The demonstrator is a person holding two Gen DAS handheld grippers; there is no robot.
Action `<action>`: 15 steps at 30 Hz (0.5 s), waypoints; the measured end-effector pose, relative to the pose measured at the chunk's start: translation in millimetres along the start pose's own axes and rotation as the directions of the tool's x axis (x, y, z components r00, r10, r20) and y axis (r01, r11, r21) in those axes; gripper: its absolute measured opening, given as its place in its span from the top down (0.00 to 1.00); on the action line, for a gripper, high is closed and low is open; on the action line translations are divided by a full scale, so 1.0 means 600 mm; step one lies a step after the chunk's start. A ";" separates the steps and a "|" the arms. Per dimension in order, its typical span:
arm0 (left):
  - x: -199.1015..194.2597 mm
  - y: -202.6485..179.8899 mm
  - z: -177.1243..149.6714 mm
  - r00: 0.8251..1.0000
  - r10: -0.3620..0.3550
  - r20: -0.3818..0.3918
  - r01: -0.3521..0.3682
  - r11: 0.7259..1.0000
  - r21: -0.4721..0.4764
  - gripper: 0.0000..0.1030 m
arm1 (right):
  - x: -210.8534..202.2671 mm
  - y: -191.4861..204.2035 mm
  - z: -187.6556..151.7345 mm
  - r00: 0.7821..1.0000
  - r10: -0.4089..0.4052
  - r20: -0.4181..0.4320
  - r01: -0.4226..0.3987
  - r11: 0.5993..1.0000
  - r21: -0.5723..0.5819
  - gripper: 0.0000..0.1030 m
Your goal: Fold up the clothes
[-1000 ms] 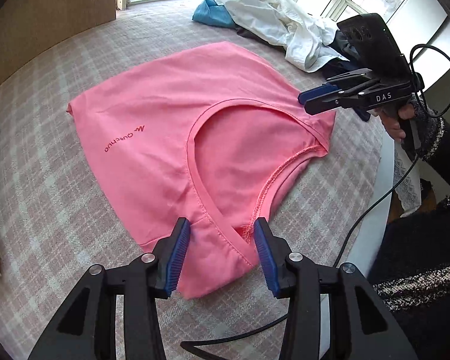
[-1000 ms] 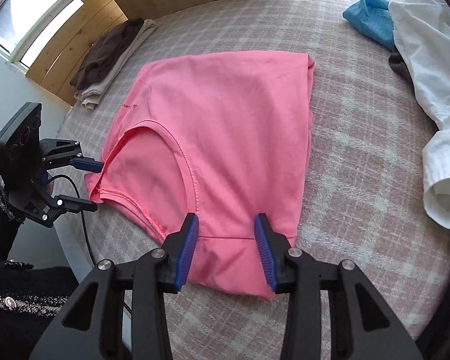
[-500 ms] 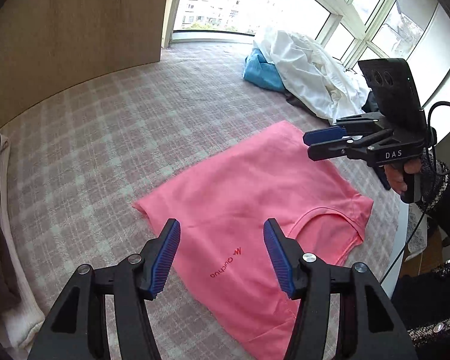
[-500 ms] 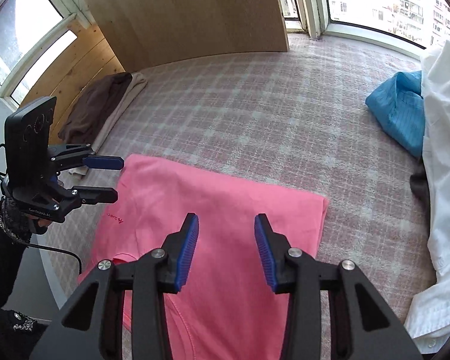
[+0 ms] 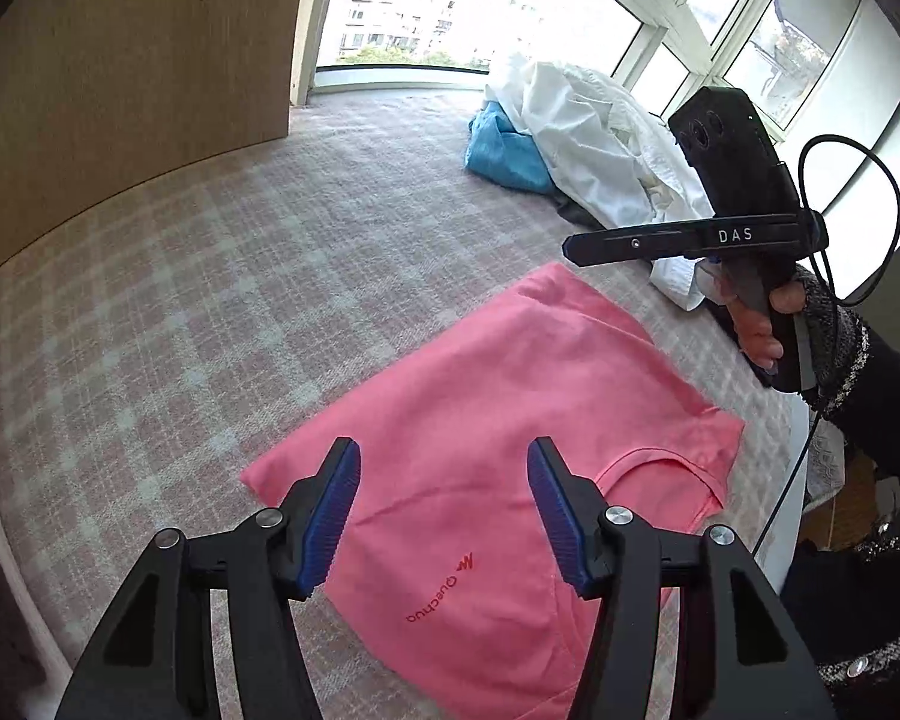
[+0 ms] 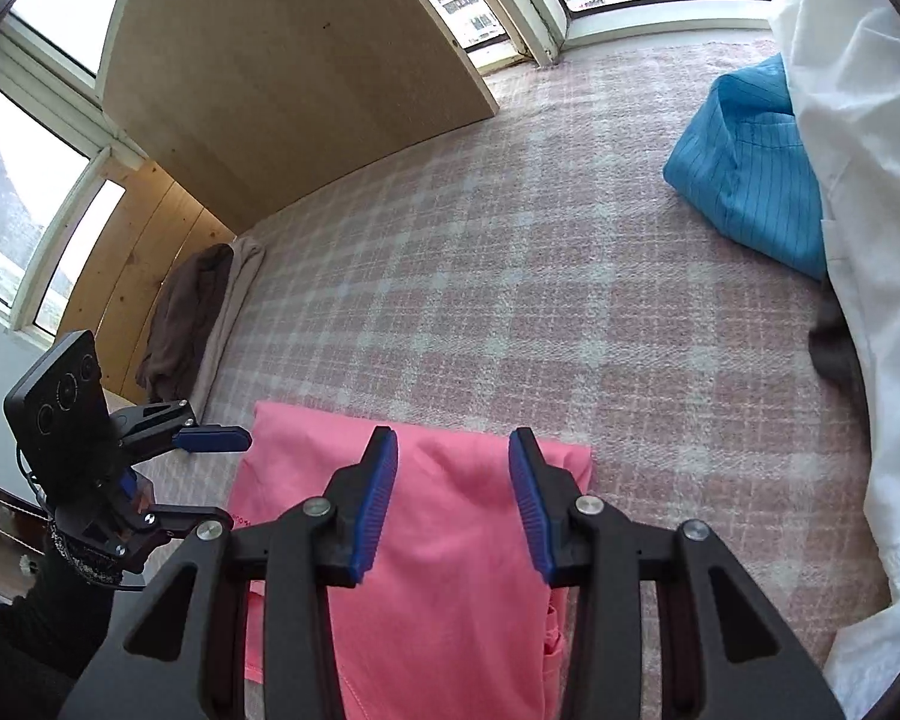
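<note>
The right gripper (image 6: 453, 501) hangs with jaws parted and empty above the pink shirt (image 6: 450, 600) on the checked blanket (image 6: 510, 276).

Pink shirt (image 5: 498, 420), pink-and-white plaid cover (image 5: 210, 300), blue-padded tongs (image 5: 444, 510).

The bed I work on wears a pink and white checked cover (image 6: 510, 276). A wooden panel (image 6: 294, 78) stands upright at its far end, and pale wooden boards (image 6: 132, 264) line the wall to my left. Tall windows (image 5: 744, 12) curve round the far side, with city blocks (image 5: 402, 18) showing outside in bright daylight. A black cable (image 5: 858, 228) loops in the air off to my right, in front of the glass, and trails down past the edge of the bed.
</note>
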State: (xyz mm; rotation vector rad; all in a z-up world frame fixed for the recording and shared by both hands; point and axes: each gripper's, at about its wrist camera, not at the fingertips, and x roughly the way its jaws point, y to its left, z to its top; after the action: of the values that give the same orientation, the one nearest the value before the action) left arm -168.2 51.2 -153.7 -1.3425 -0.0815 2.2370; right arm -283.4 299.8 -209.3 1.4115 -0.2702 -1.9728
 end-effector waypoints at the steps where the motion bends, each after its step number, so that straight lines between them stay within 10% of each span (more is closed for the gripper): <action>1: 0.013 -0.002 0.004 1.000 -0.014 -0.010 0.014 1.000 0.004 0.46 | 0.009 -0.007 0.000 1.000 -0.003 -0.016 0.003 1.000 0.004 0.66; 7: 0.038 0.018 -0.004 0.998 0.034 -0.059 -0.038 0.997 -0.066 0.49 | -0.072 -0.011 -0.026 0.988 -0.139 0.064 0.137 0.990 0.030 0.59; 11: -0.032 0.020 -0.043 0.976 0.215 -0.018 -0.216 0.964 -0.158 0.40 | -0.109 0.008 -0.101 0.975 -0.214 0.062 0.215 0.977 -0.009 0.45; 15: -0.059 0.021 -0.111 0.984 0.177 0.001 -0.166 0.927 -0.337 0.34 | -0.091 0.005 -0.165 0.978 -0.208 0.025 0.207 0.978 0.027 0.44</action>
State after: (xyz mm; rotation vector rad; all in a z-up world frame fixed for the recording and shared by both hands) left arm -104.6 9.7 -162.7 -1.5402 -0.3875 2.4740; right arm -183.9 353.4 -205.3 1.4791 -0.1646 -2.1653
